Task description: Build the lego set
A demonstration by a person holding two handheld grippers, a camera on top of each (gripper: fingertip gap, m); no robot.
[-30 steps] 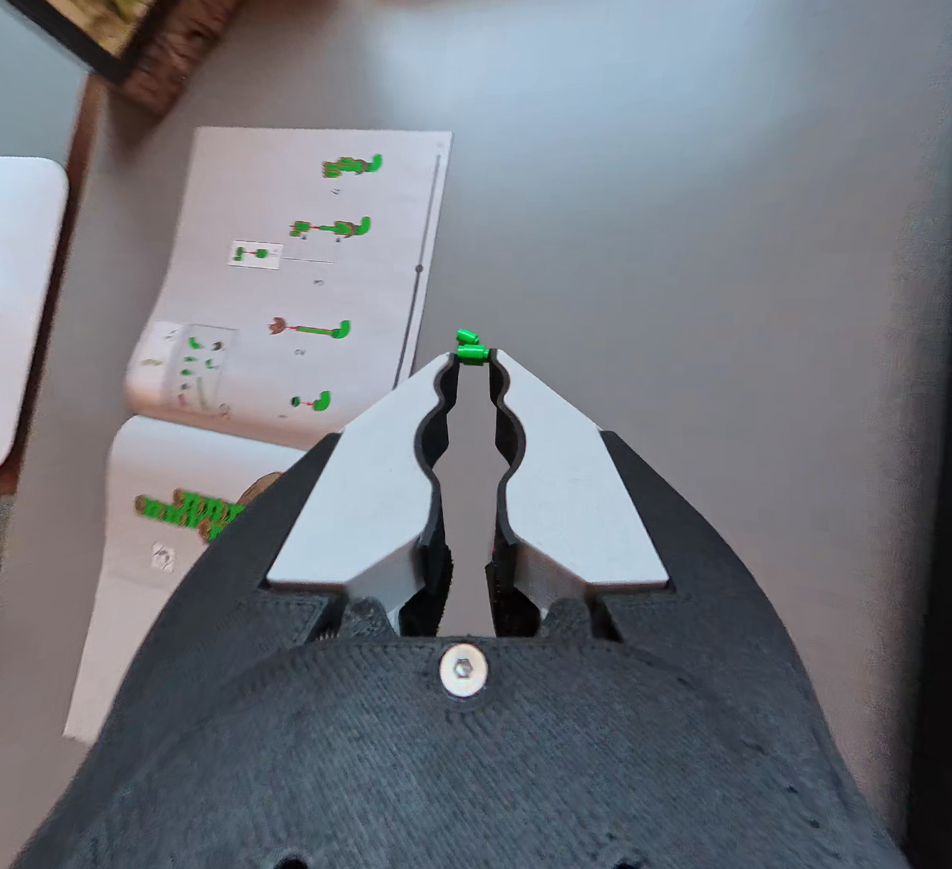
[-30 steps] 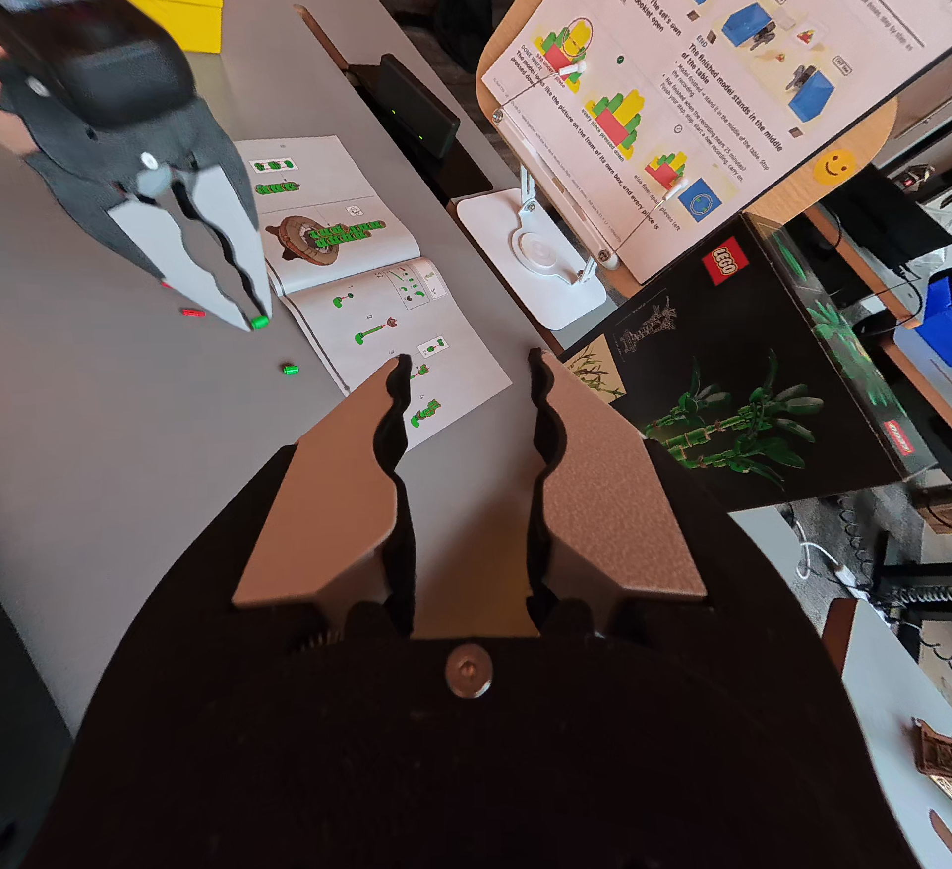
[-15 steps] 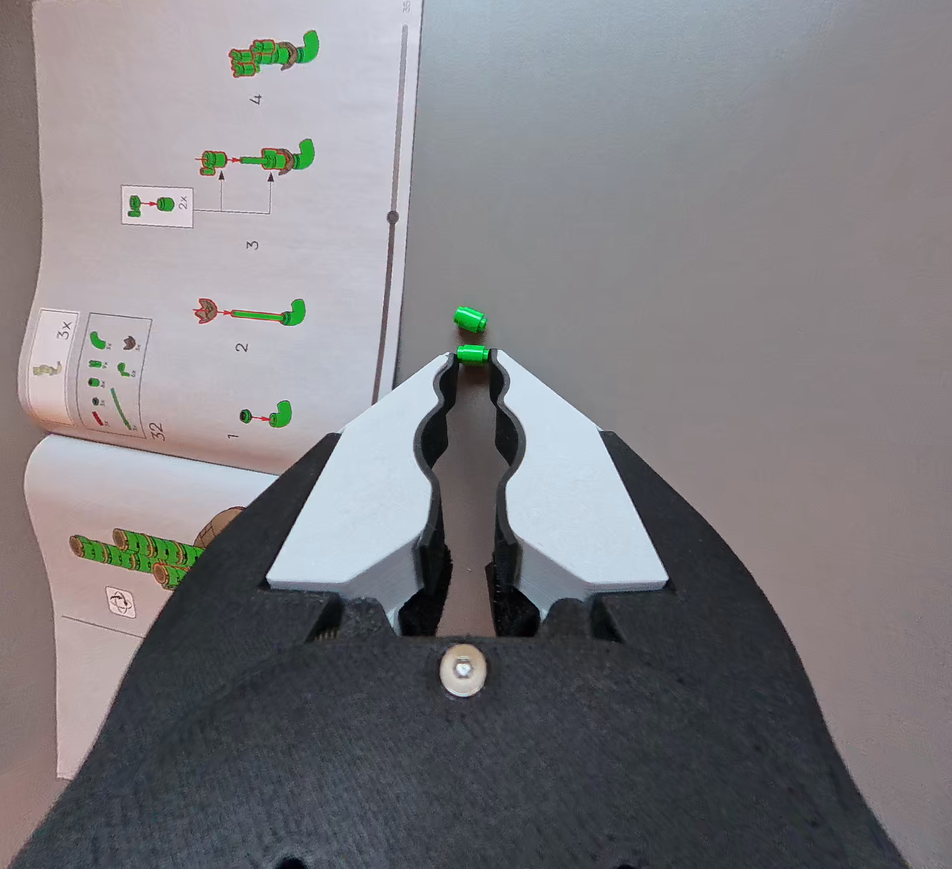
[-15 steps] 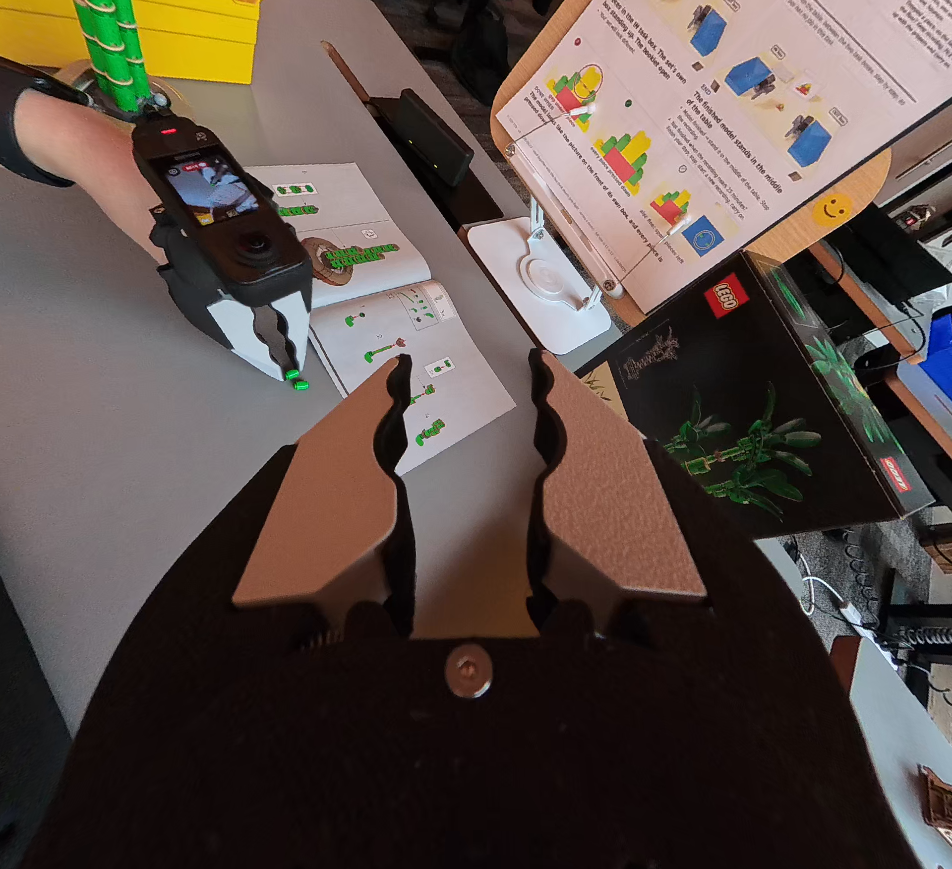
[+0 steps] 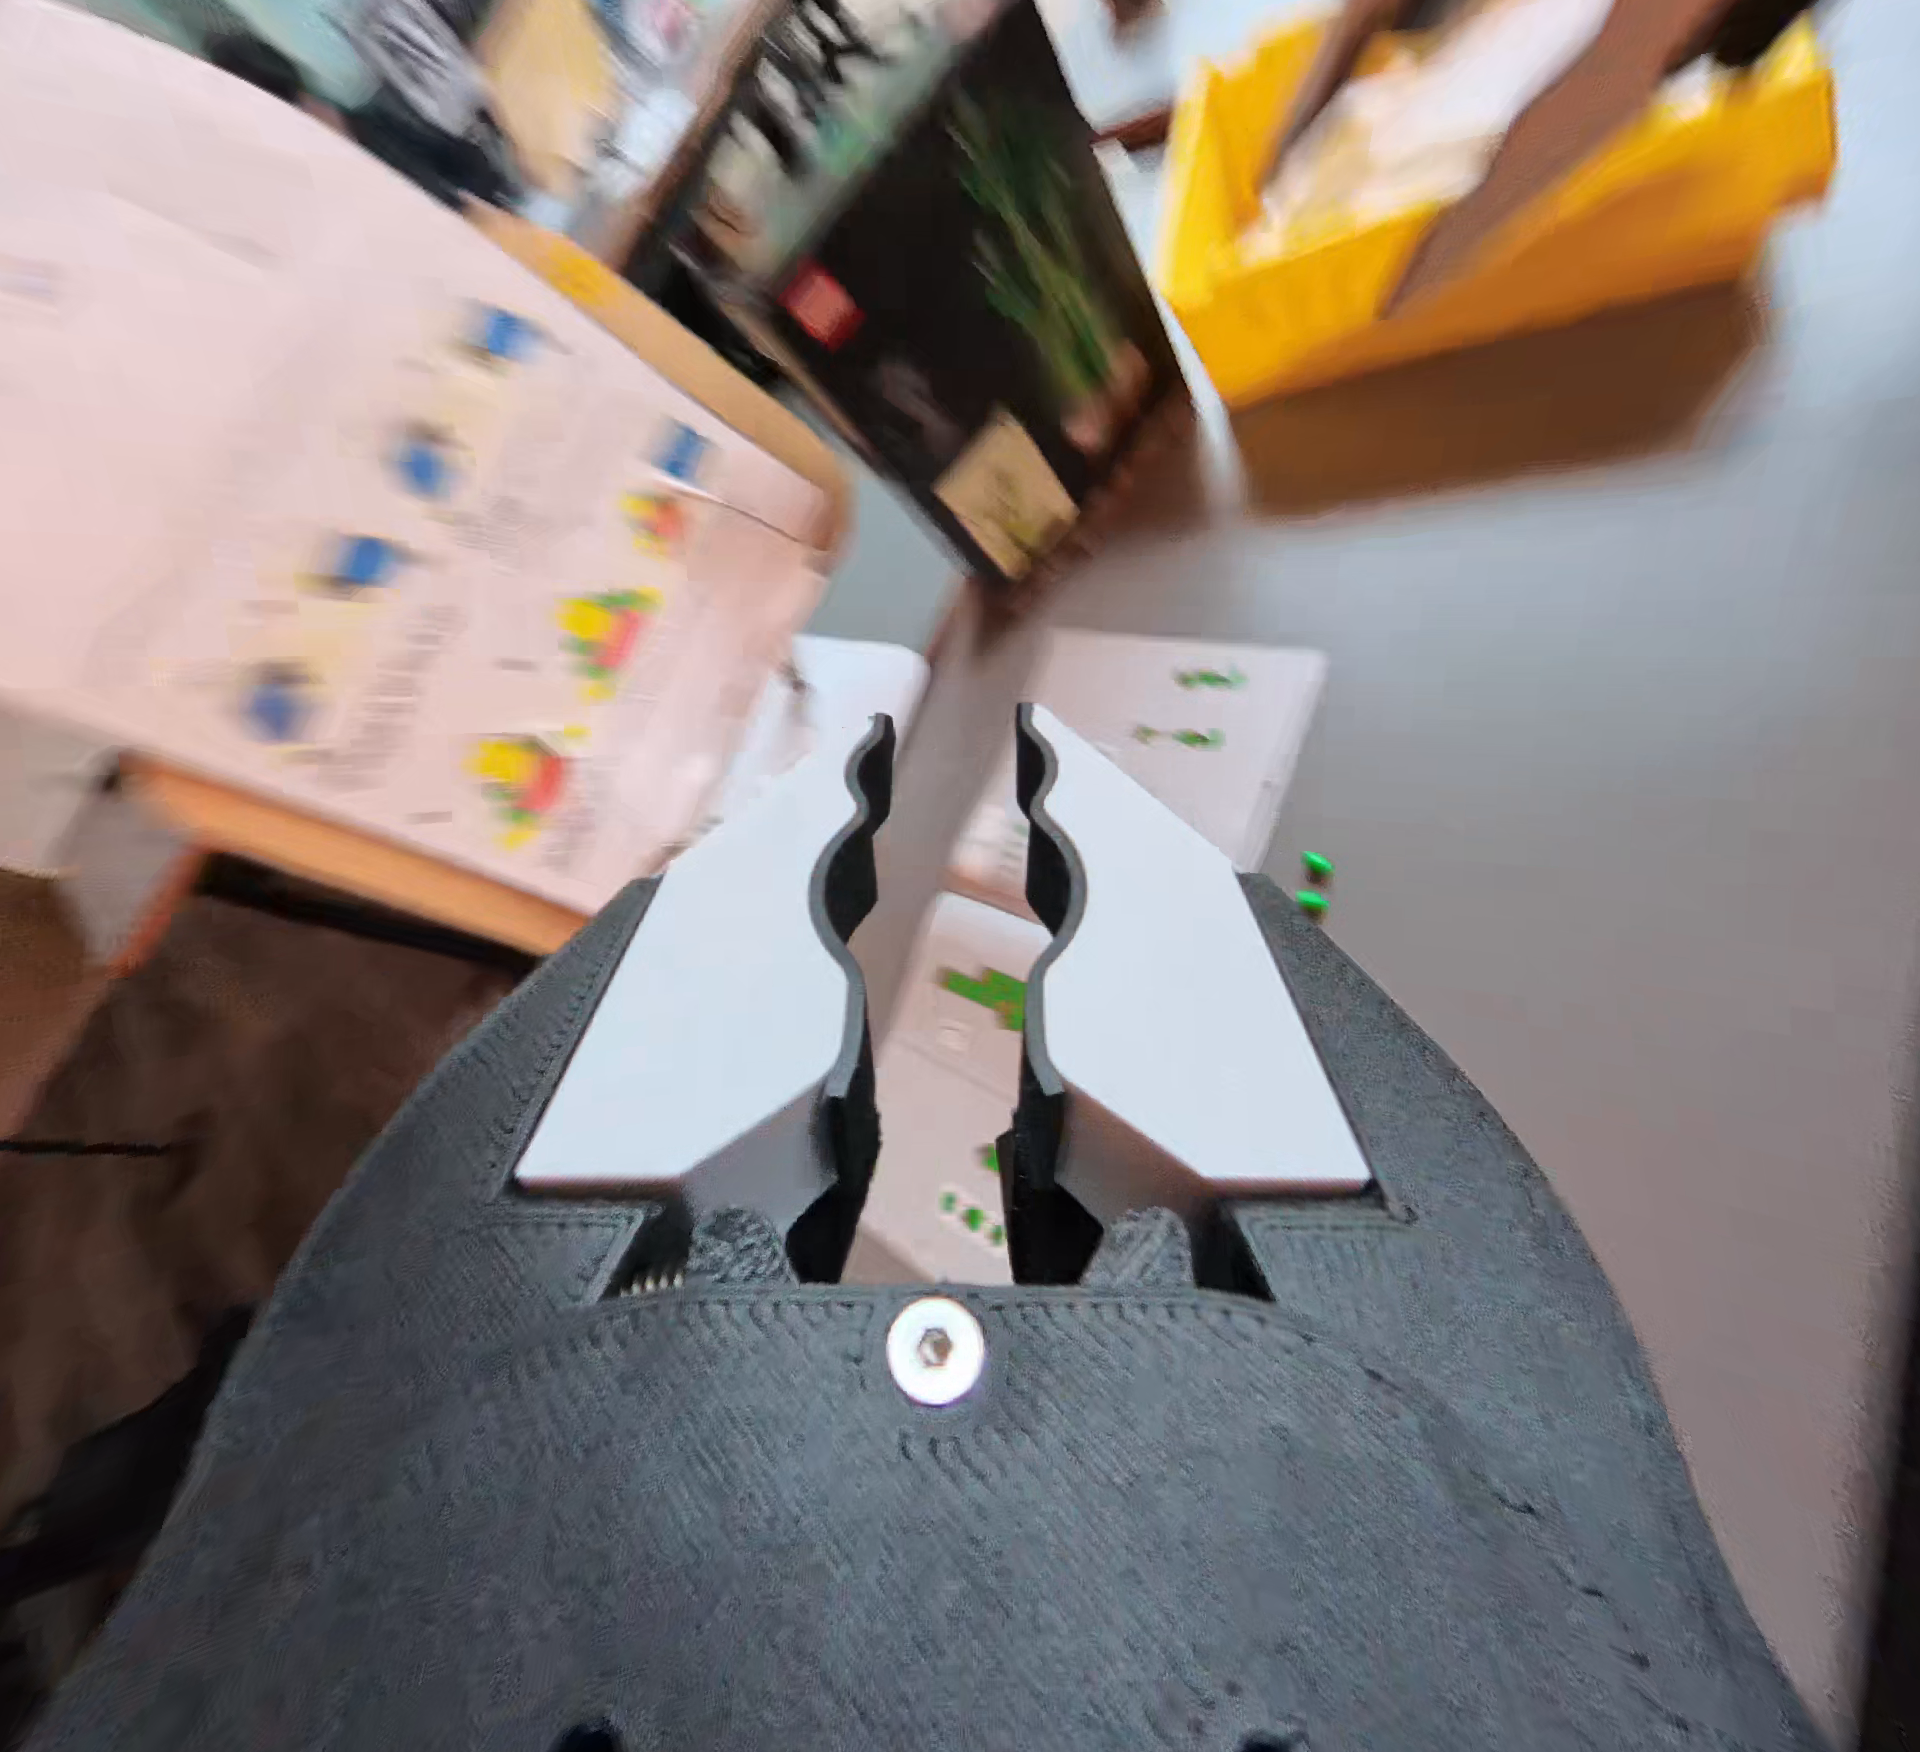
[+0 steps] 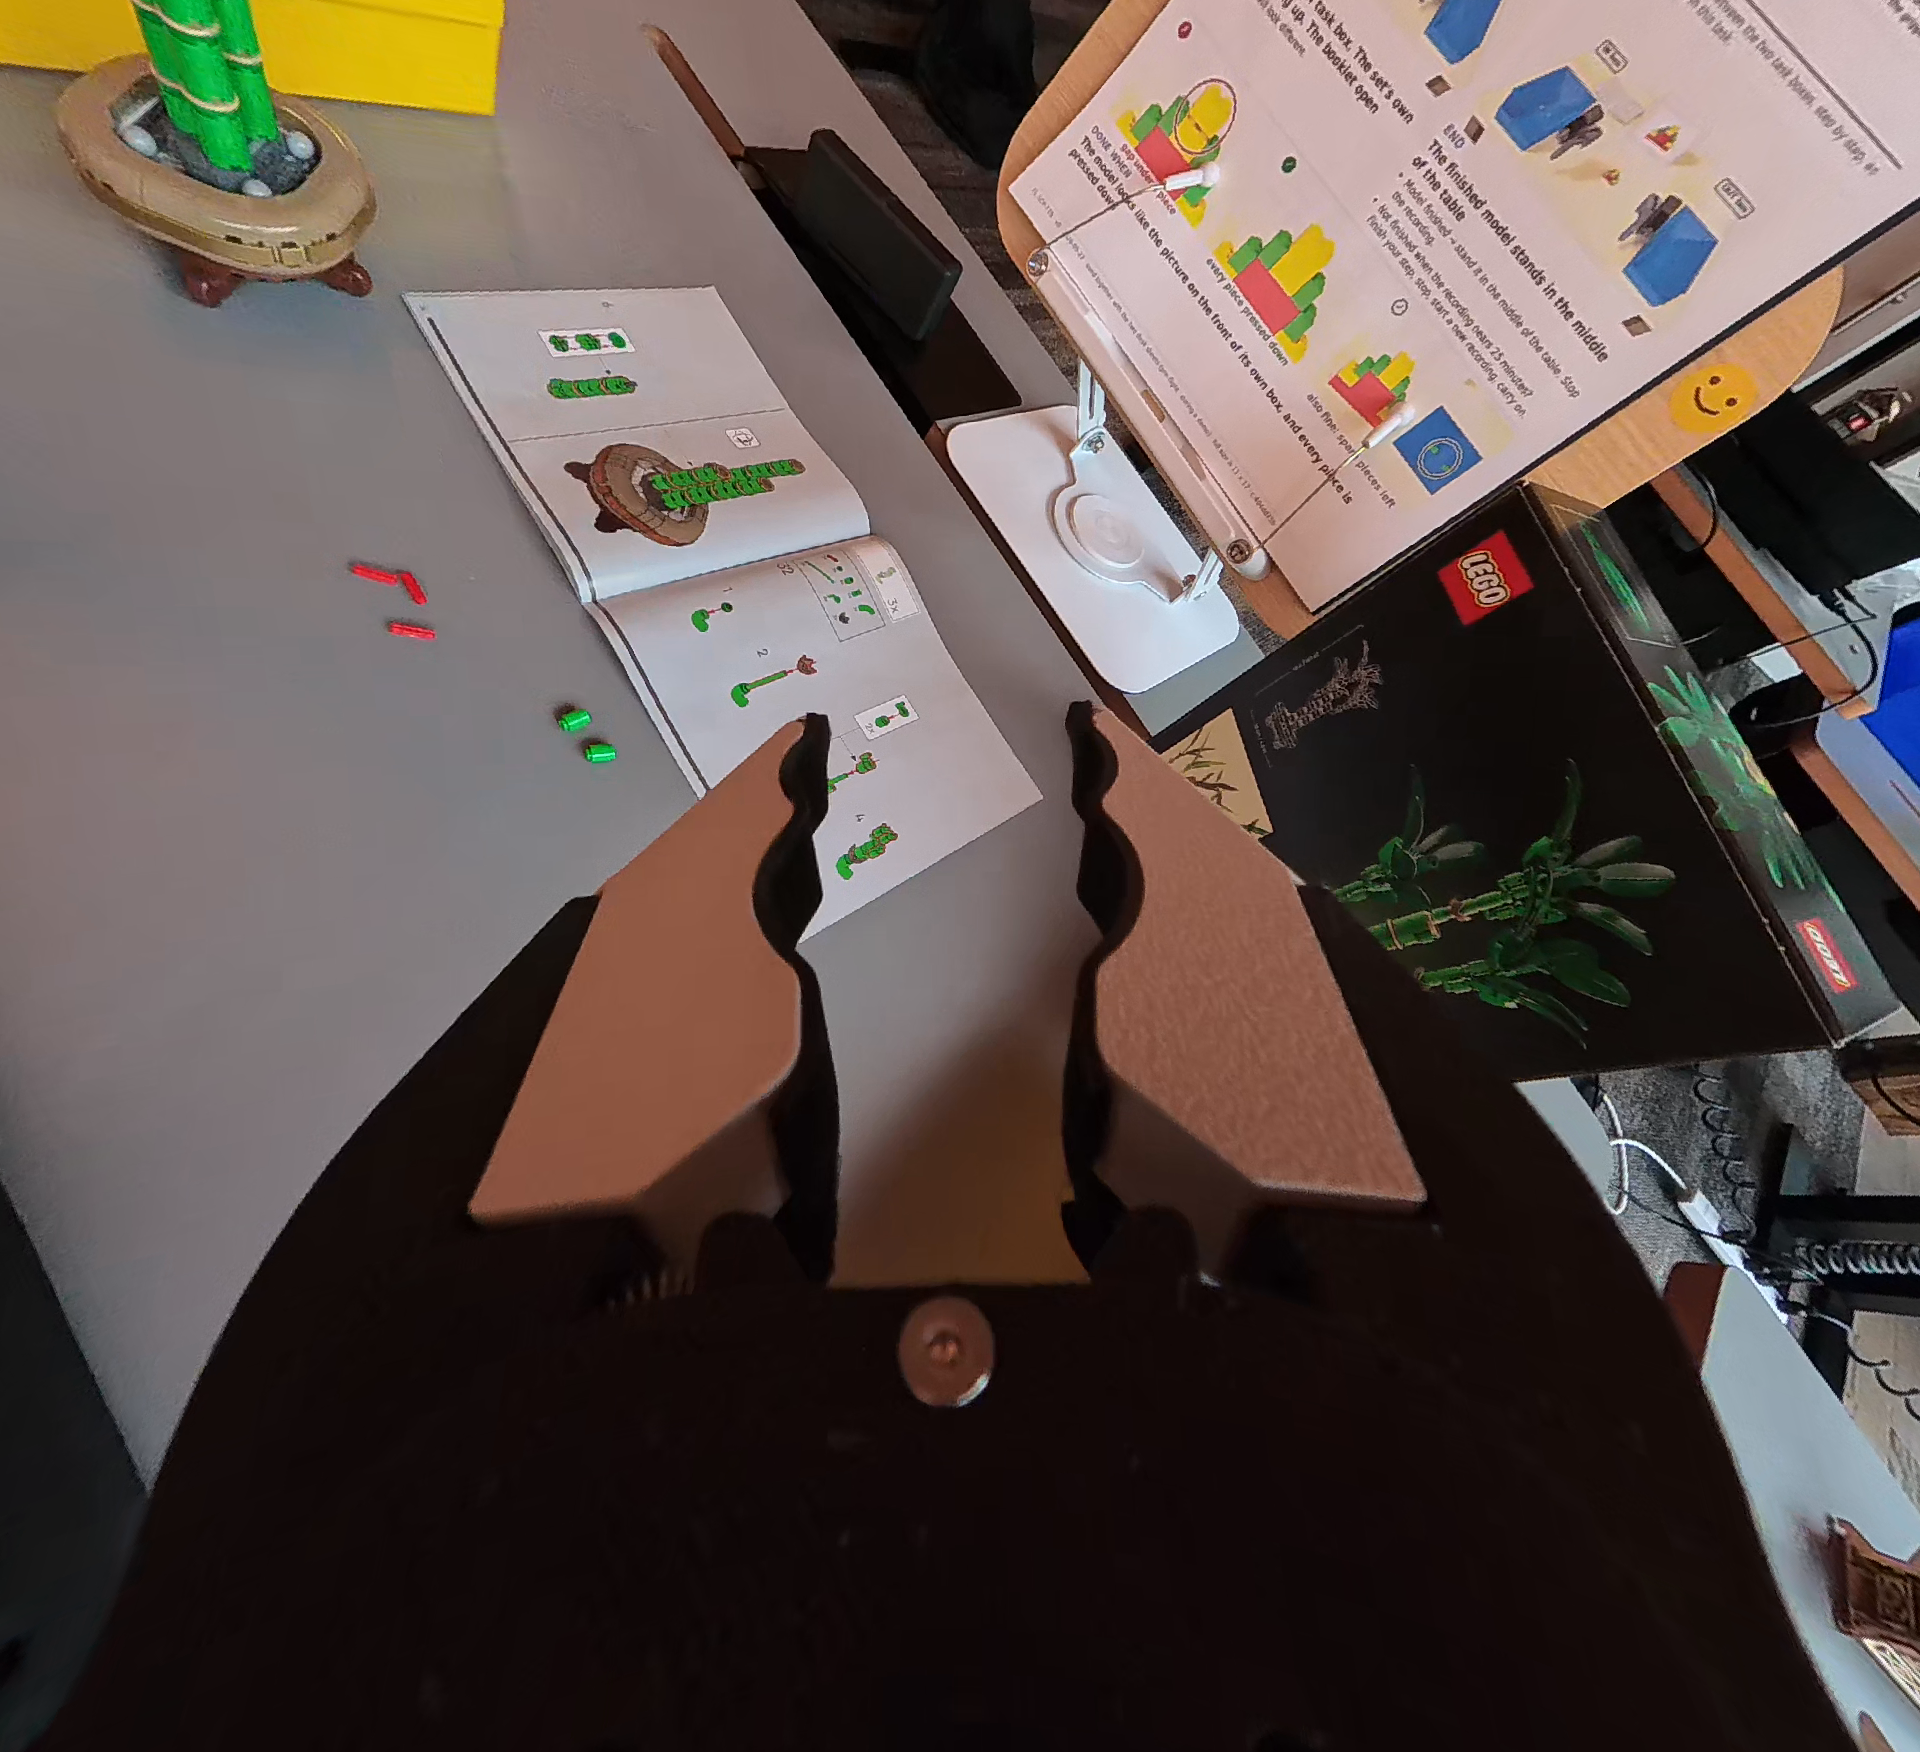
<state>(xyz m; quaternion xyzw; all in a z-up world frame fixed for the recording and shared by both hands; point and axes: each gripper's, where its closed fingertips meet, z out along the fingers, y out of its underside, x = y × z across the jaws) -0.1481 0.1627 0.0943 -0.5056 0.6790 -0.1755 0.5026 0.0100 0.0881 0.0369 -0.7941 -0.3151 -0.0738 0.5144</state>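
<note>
Gathering small parts for next booklet step, I judge. Left claw (image 5: 948,746) parted, empty, view blurred. Right claw (image 6: 940,736) wide apart, empty, above desk (image 6: 260,871). Two green studs (image 6: 586,735) centre-left, beside open booklet (image 6: 727,559); red pins (image 6: 400,596) further left; bamboo model (image 6: 208,133) upper left. Next: lower one claw over stud, pinch gently.

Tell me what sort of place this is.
Probably an office or lab workspace set up for recorded building tasks: a grey table with an open instruction booklet, an illustrated instruction sheet on a stand, and yellow bins behind a part-built bamboo model.
</note>
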